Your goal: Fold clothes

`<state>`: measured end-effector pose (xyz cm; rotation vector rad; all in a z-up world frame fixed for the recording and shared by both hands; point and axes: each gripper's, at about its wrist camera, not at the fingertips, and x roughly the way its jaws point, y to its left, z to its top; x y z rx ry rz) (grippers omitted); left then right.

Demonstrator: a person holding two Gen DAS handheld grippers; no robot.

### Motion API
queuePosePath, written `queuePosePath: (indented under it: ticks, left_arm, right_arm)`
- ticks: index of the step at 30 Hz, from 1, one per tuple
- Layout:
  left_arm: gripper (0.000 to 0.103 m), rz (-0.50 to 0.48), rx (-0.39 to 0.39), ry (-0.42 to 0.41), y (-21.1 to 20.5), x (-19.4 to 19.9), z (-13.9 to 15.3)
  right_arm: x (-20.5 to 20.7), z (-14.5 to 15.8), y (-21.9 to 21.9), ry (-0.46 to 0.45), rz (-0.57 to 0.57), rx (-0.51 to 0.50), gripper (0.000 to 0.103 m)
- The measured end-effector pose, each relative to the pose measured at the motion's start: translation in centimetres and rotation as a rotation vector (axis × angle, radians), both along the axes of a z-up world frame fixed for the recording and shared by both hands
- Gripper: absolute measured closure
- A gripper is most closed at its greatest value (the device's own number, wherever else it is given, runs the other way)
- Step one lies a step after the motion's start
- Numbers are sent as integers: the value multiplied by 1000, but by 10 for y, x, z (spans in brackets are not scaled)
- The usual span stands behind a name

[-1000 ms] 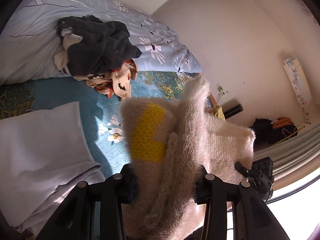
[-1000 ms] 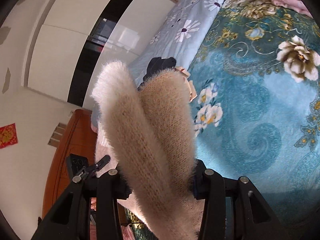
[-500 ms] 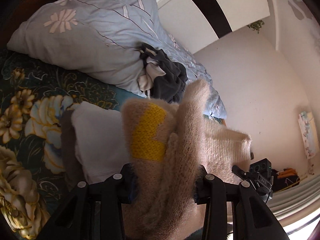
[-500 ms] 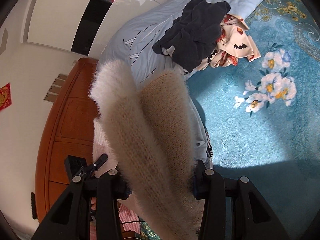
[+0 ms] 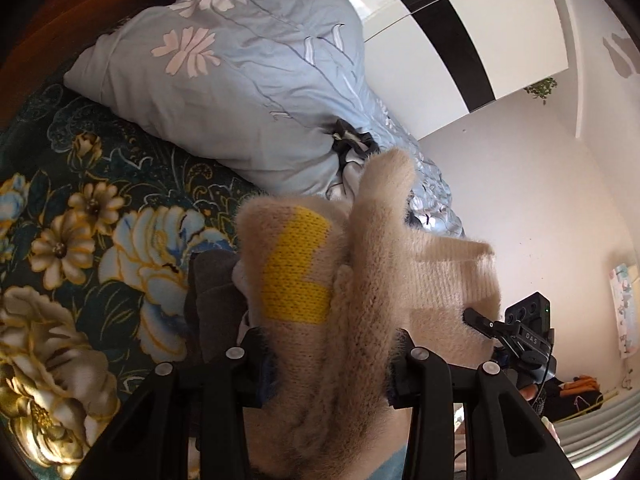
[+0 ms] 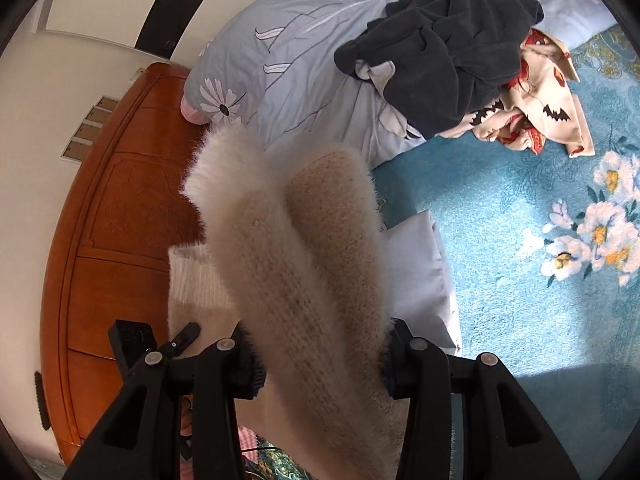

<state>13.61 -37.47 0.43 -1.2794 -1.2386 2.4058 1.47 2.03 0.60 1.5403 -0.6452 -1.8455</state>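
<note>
We see a fluffy cream sweater (image 5: 360,300) bunched up and held in the air between both tools, above the bed. Its knit is soft and hairy, with a coarse ribbed texture, and on the side facing the left wrist camera there is a bright yellow knitted patch (image 5: 298,276) with a stepped edge. The left gripper (image 5: 328,364) has its jaws closed onto a thick fold of the sweater, and the cloth fills the whole gap between the two fingers. The right gripper (image 6: 320,360) is clamped on another thick fold of the same sweater (image 6: 300,260) in the same way, with two rounded lobes of wool standing up in front of its camera. Below the sweater lies the flowered blanket (image 6: 540,280), blue-green with white and gold flowers, and on it a folded pale garment (image 6: 424,272) just under the held wool. Further away a dark grey garment (image 6: 448,44) sits crumpled on the light blue quilt (image 5: 240,80), beside a cream cloth with bat prints (image 6: 548,116). A wooden headboard (image 6: 108,240) is behind.
</note>
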Motion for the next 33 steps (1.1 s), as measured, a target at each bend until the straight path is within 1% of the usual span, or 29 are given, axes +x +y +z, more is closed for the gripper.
queuePosePath:
  ticks: [4, 6, 8, 12, 17, 19, 22, 25, 27, 28, 30, 33]
  left_arm:
    - [61, 46, 4, -76, -8, 3, -30]
    - [60, 65, 19, -103, -12, 3, -44]
    - [60, 72, 15, -117, -12, 3, -51]
    - [59, 78, -2, -132, -9, 1, -53]
    - [51, 93, 1, -166, -9, 1, -50]
    - [42, 106, -3, -182, -10, 2, -48]
    - [38, 129, -39, -195, -11, 5, -40]
    - [36, 145, -110, -180, -10, 8, -24]
    - [36, 154, -164, -141, -7, 9, -7]
    - [36, 158, -191, -120, -5, 10, 1]
    - [35, 118, -233, -56, 6, 10, 19]
    - [35, 11, -265, 44, 32, 5, 39]
  right_arm:
    - [-7, -31, -5, -65, 0, 17, 57]
    - [-10, -39, -5, -77, 2, 21, 57]
    - [-12, -43, -5, -79, 11, 27, 57]
    - [-12, -50, 0, -93, 11, 7, 54]
    - [-9, -46, 13, -74, 11, -10, 54]
    - [-8, -45, 22, -73, -6, -15, 52]
    - [-5, -42, 38, -68, -48, -21, 52]
    - [-2, -36, 58, -50, -103, -23, 52]
    - [0, -27, 70, -31, -139, -23, 52]
    - [2, -21, 70, -9, -139, -23, 52]
    - [6, -7, 71, 33, -137, -24, 52]
    - [13, 13, 71, 98, -127, -22, 52]
